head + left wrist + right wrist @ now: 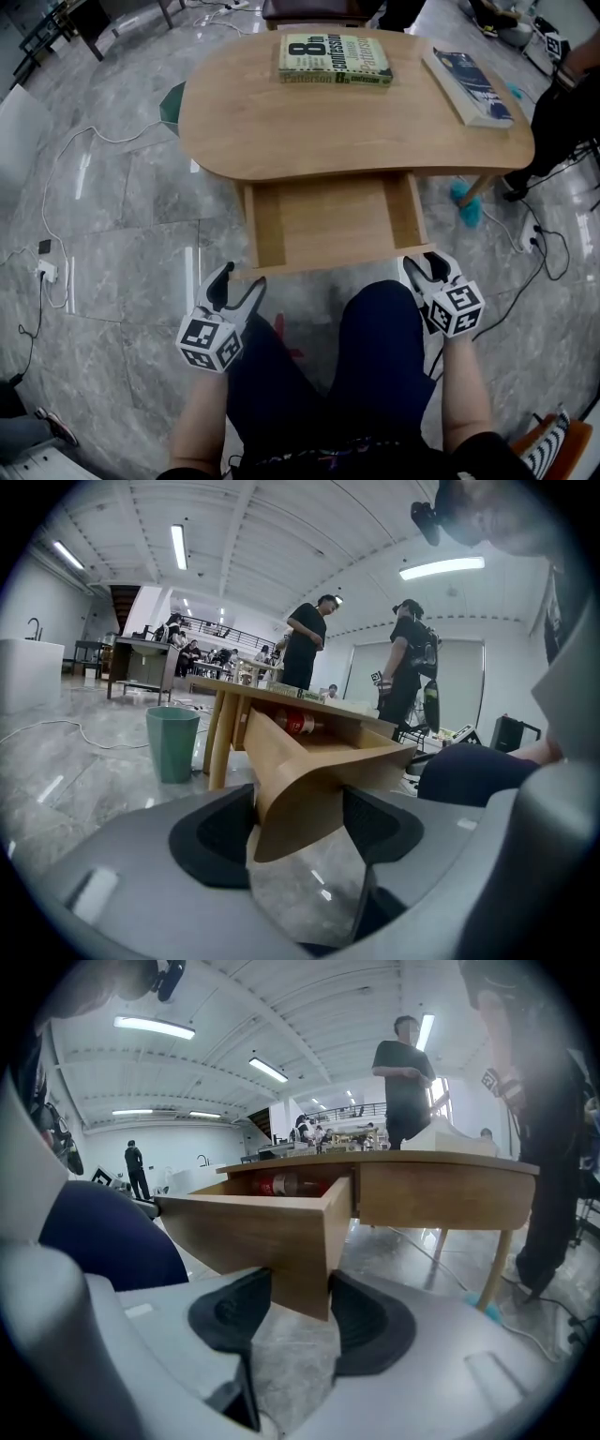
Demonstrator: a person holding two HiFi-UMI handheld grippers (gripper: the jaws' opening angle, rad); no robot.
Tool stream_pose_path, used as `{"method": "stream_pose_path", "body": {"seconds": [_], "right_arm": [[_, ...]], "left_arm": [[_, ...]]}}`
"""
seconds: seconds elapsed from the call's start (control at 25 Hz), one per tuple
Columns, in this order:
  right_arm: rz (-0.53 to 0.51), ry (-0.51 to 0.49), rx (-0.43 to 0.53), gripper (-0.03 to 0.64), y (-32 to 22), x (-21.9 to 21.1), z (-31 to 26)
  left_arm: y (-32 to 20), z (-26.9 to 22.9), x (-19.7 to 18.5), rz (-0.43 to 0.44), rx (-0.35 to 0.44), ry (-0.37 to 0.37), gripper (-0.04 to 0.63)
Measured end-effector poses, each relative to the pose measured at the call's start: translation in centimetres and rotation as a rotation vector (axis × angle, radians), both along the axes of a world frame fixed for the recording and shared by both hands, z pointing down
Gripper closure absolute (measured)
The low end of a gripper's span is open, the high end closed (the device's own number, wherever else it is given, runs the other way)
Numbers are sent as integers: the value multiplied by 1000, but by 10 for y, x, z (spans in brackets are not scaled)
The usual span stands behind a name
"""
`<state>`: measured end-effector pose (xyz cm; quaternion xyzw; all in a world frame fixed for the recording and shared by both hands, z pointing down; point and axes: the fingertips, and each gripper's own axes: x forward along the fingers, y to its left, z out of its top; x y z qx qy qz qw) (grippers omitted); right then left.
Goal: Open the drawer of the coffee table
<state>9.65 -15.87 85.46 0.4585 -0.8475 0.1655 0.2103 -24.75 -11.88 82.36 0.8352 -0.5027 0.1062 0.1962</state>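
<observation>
The light wooden coffee table (281,131) has its drawer (328,225) pulled out toward me. Seen from the head view, the drawer's bare bottom shows. My left gripper (238,281) is shut on the drawer's front left corner, and the wood sits between its black pads (225,832). My right gripper (427,265) is shut on the front right corner, which fills the gap between its pads (370,1316). A red-labelled bottle (298,724) lies at the back of the drawer; the right gripper view also shows the bottle (281,1185).
Two books (335,58) (469,86) lie on the tabletop. A green bin (172,744) stands left of the table. My knees (375,347) are just behind the drawer front. Cables (56,187) run over the grey floor. People (305,644) stand beyond the table.
</observation>
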Motion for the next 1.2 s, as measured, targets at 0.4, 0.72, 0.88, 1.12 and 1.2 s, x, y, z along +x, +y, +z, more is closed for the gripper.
{"method": "stream_pose_path", "body": {"seconds": [0.4, 0.72, 0.88, 1.12, 1.2], "right_arm": [[-1, 1, -14, 416, 8, 0, 13], [-27, 25, 5, 416, 15, 1, 6], [-30, -6, 36, 416, 29, 4, -17], [1, -130, 138, 615, 36, -2, -83], [-45, -134, 161, 615, 32, -18, -99]], "left_arm": [[6, 15, 1, 39, -78, -23, 298], [9, 10, -3, 53, -59, -5, 305], [21, -4, -20, 30, -1, -31, 366], [31, -49, -36, -13, 114, -8, 589], [30, -64, -29, -1, 138, -8, 589]]}}
